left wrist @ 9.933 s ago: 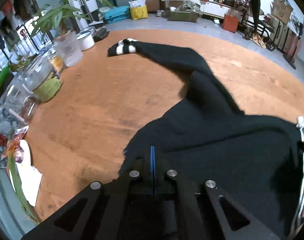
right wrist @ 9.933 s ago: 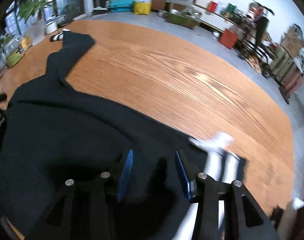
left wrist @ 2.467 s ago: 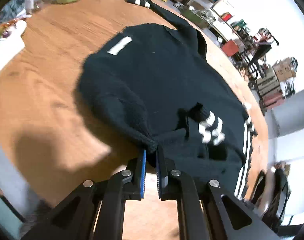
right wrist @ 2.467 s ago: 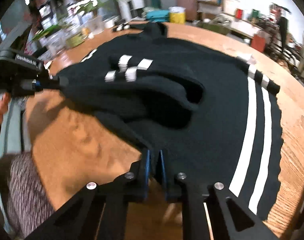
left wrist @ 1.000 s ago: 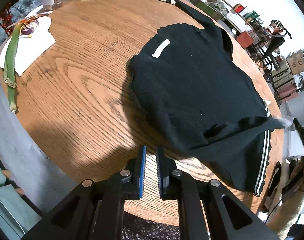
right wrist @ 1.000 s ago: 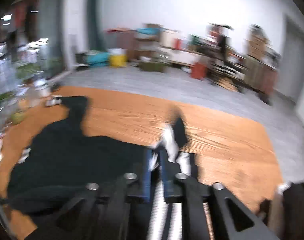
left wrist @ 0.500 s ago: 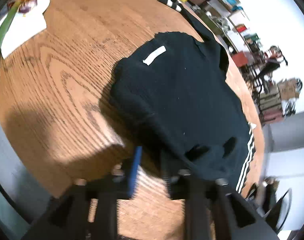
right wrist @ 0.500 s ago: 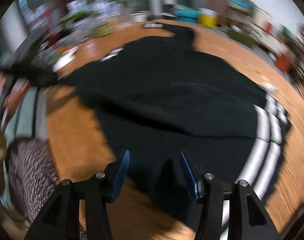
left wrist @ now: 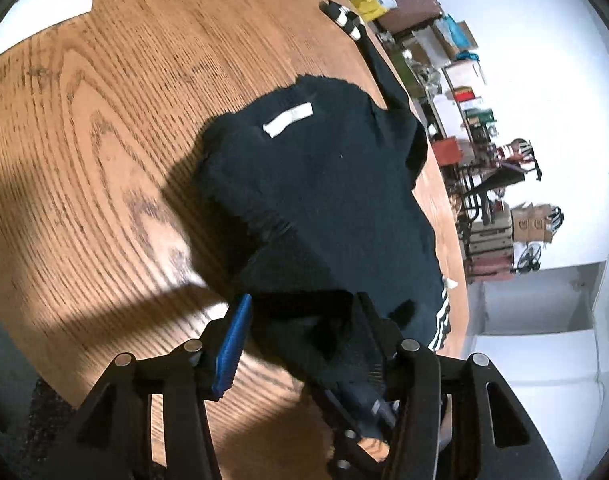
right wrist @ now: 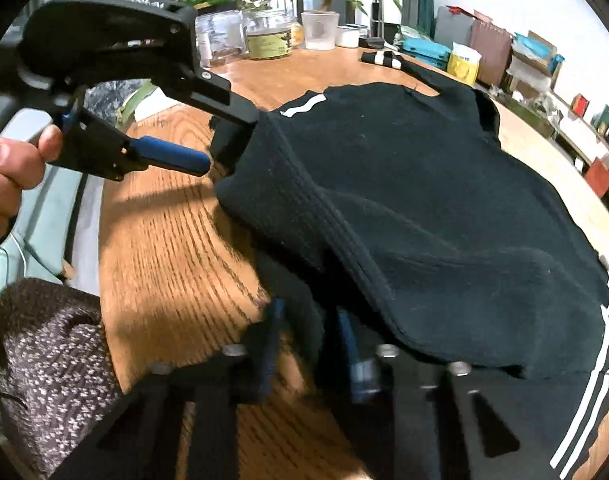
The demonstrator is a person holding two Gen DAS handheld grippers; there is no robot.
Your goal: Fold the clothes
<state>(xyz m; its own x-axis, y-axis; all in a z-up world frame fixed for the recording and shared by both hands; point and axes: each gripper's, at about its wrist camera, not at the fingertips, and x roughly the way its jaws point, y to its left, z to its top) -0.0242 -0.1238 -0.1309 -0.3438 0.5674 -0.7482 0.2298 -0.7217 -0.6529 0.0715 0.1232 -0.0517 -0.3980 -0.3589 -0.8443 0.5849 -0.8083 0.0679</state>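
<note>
A black sweater [left wrist: 324, 160] with a white neck label [left wrist: 288, 119] lies folded on the round wooden table [left wrist: 84, 140]. Its striped cuff [left wrist: 344, 20] reaches toward the far edge. My left gripper [left wrist: 303, 298] sits at the near fold with its jaws opening; cloth lies between them, and the blue pad [left wrist: 232, 340] is clear of it. In the right wrist view the sweater [right wrist: 404, 180] fills the middle and the left gripper [right wrist: 220, 148] stands open at its left corner. My right gripper [right wrist: 310, 332], blurred, is shut on a bunch of the sweater's near edge.
Glass jars [right wrist: 268, 38], a clear cup [right wrist: 319, 30] and a plant stand at the table's far side. White paper [left wrist: 44, 0] lies at the left rim. A person's hand [right wrist: 8, 168] and knit clothing [right wrist: 44, 360] are close to the near table edge.
The left jaws went from shut to open over the sweater's near fold. The right gripper swung down from facing the room to the sweater's near edge, and its jaws narrowed onto the cloth.
</note>
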